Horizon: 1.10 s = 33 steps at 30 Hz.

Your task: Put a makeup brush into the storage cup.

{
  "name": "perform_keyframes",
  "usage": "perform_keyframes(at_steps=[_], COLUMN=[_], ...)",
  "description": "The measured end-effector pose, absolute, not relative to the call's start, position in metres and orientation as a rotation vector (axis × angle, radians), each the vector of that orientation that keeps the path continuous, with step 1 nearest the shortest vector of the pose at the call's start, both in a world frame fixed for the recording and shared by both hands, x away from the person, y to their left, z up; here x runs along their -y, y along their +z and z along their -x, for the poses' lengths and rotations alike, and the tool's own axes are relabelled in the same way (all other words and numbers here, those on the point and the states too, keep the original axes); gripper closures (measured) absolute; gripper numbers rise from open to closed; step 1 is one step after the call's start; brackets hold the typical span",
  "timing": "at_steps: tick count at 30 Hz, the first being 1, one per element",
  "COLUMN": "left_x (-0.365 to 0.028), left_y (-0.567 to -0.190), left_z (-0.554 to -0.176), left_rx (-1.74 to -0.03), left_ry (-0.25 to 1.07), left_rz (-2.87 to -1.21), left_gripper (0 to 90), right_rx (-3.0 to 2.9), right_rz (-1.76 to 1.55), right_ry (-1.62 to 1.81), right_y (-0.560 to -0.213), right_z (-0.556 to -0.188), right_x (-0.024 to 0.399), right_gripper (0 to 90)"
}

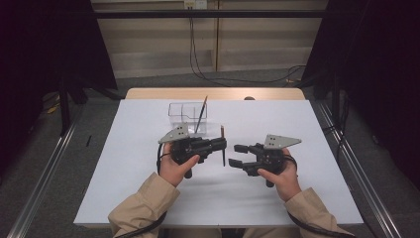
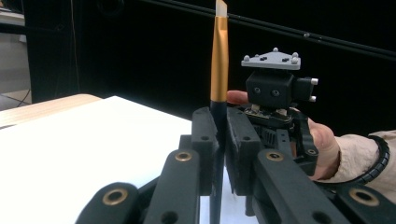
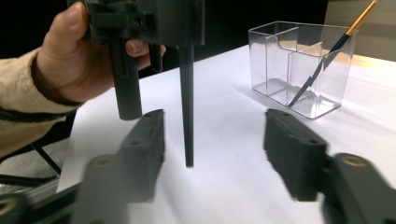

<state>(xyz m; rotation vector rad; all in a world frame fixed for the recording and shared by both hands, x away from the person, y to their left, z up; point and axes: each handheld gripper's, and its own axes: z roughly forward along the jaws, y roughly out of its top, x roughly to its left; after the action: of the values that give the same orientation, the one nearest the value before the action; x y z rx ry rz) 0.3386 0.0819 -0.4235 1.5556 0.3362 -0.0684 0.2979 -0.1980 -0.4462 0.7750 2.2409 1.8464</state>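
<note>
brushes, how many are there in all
2. One brush is clamped upright in the left gripper; the other brush leans inside the clear plastic holder at the table's far side.

A black-handled brush (image 2: 219, 70) with gold ferrule stands upright; another brush (image 3: 334, 51) leans in the clear organizer (image 3: 299, 65)

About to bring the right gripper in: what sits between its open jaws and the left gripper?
The brush clamped upright in the left gripper, seen in the right gripper view; the right gripper faces it, open, over bare table.
</note>
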Motion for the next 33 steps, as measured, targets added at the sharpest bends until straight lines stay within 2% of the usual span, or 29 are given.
perform_keyframes(at_steps=[11,27,33], left_x=[-0.086,-0.089,-0.088], left_y=[-0.421,-0.420,-0.422], left_z=[-0.338,-0.338,-0.338], left_rx=[-0.335,-0.330,-0.332], left_ry=[-0.051,-0.042,-0.044], left_rz=[-1.552,-1.548,-1.547], left_gripper=[83.1,82.6,82.4], right_rx=[-2.252,-2.268,-2.277], right_rz=[-0.770,-0.773,-0.766], right_ry=[1.797,1.795,1.768], right_y=[-0.446,-0.445,-0.444], right_z=[-0.296,-0.293,-0.292], right_x=[0.203,0.221,0.229], right_gripper=[19.7,7.4,7.0])
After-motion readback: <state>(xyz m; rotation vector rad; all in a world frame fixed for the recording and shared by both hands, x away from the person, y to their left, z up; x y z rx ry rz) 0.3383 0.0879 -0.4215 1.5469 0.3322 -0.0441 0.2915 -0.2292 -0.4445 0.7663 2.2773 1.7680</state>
